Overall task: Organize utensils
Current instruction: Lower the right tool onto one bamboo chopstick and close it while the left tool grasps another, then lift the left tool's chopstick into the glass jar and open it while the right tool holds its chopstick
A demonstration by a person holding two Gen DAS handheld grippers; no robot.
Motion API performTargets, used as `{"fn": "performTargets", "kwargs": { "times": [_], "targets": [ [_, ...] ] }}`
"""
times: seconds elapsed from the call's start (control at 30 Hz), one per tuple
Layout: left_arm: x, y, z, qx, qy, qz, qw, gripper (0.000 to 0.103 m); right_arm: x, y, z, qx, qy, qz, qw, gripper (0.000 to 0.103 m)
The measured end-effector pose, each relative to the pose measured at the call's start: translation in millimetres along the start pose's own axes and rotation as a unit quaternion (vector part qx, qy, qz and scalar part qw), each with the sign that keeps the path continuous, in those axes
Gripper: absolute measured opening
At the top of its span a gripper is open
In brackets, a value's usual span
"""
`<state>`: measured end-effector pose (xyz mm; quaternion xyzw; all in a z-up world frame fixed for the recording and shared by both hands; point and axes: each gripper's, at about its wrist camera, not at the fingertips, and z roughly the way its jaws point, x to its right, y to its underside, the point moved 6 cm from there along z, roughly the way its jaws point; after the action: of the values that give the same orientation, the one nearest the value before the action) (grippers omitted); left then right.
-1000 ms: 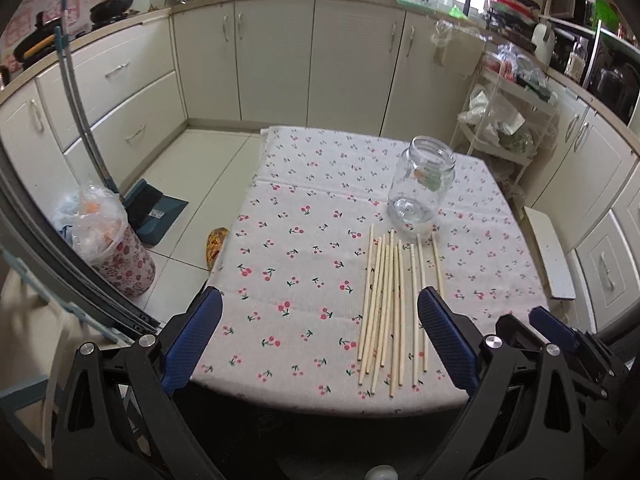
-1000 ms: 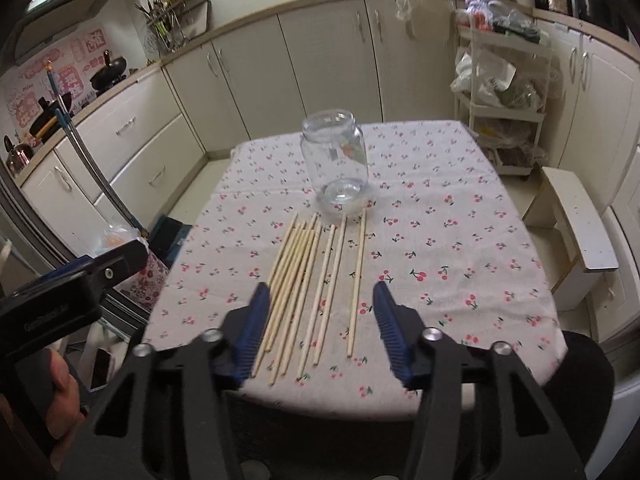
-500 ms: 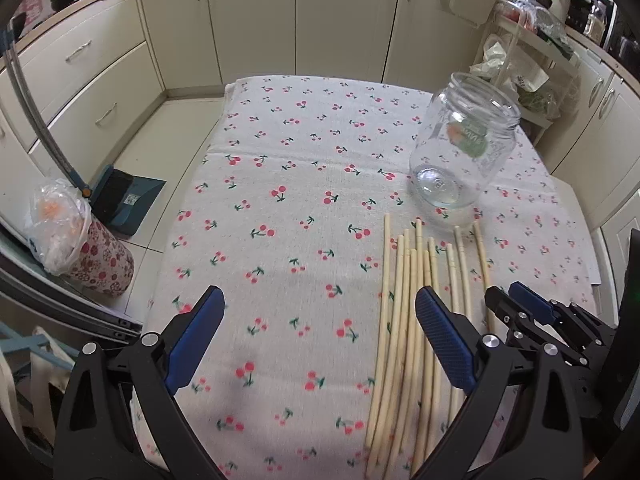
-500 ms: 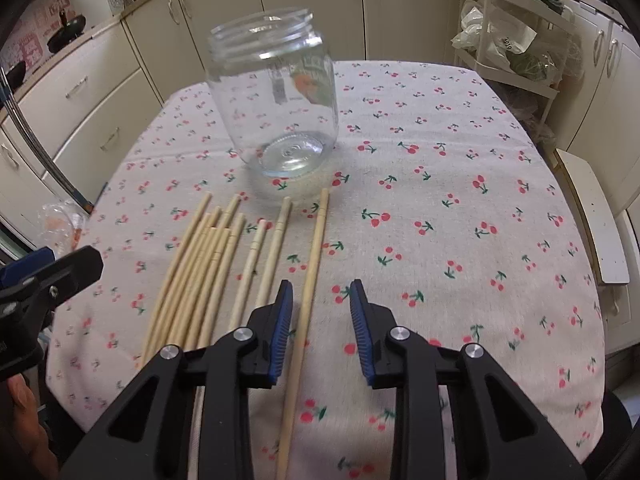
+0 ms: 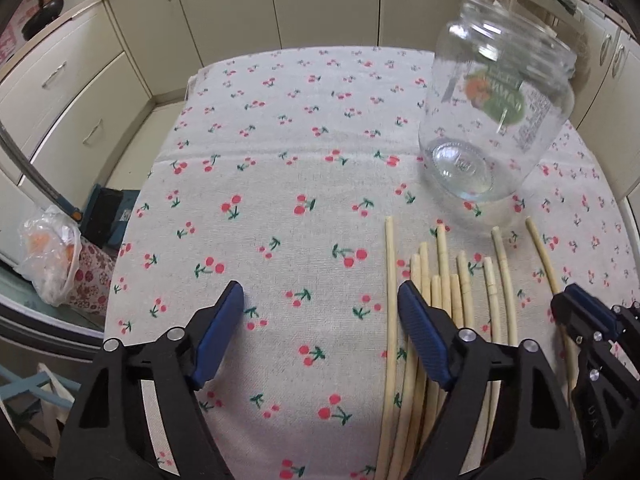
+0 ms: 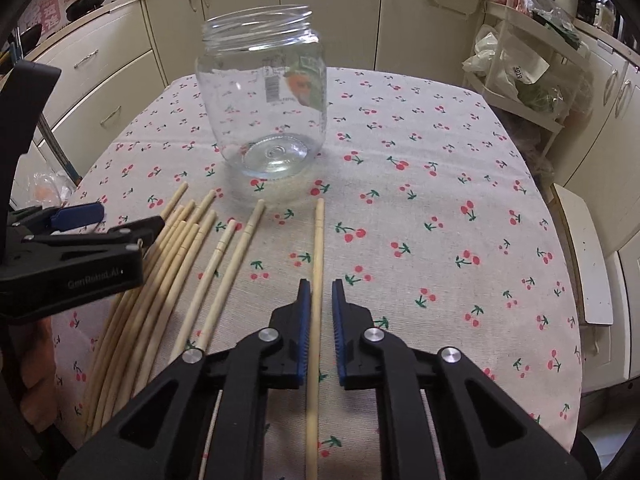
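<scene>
Several wooden chopsticks (image 5: 440,300) lie side by side on the cherry-print tablecloth (image 5: 280,200), in front of an empty clear glass jar (image 5: 492,120) that stands upright. My left gripper (image 5: 320,308) is open and empty, low over the cloth, its right finger over the leftmost chopsticks. In the right wrist view the jar (image 6: 264,100) stands ahead. My right gripper (image 6: 320,300) is nearly closed around the rightmost chopstick (image 6: 317,248), which lies between the jaws with small gaps on both sides. The left gripper shows at the left of that view (image 6: 80,236).
Cream kitchen cabinets (image 5: 280,4) surround the table. A flowered bin with a plastic bag (image 5: 60,256) stands on the floor at the left. A white rack with bags (image 6: 520,68) and a white stool (image 6: 584,256) stand to the right of the table.
Both grippers have moved forward and lower toward the chopsticks. The right gripper's jaws have narrowed around the rightmost chopstick. The left gripper's opening has narrowed somewhat.
</scene>
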<state>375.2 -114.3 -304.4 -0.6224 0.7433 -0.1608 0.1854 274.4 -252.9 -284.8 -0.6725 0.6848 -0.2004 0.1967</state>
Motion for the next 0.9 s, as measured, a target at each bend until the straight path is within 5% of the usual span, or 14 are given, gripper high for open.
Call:
{"fn": "performTargets", "kwargs": {
  "times": [0.13,0.23,0.33,0.43,0.77,0.9],
  "targets": [
    [4,-6,3,0.004,0.001,0.008,1.0,0.069,-1,-4,3,-0.004,-0.011,0.003,1.0,0.026],
    [10,-9,3,0.012,0.0,0.02,0.9997,0.06,-4,-6,5,0.002,-0.008,-0.004,1.0,0.026],
    [17,-9,1,0.014,0.022,0.03,0.9992,0.038,-6,-6,5,0.0,-0.014,-0.011,1.0,0.006],
    [24,-7,-2,0.003,0.043,0.039,0.9983,0.017,-6,-5,3,-0.005,-0.019,-0.015,1.0,0.006],
    [24,-12,-1,-0.013,0.056,0.037,0.9976,0.018,-7,-11,9,-0.017,-0.025,-0.02,0.999,0.006],
    [22,-15,-1,-0.027,0.084,0.034,0.9955,0.005,-3,-9,7,-0.016,-0.043,0.005,0.999,0.006]
  ]
}}
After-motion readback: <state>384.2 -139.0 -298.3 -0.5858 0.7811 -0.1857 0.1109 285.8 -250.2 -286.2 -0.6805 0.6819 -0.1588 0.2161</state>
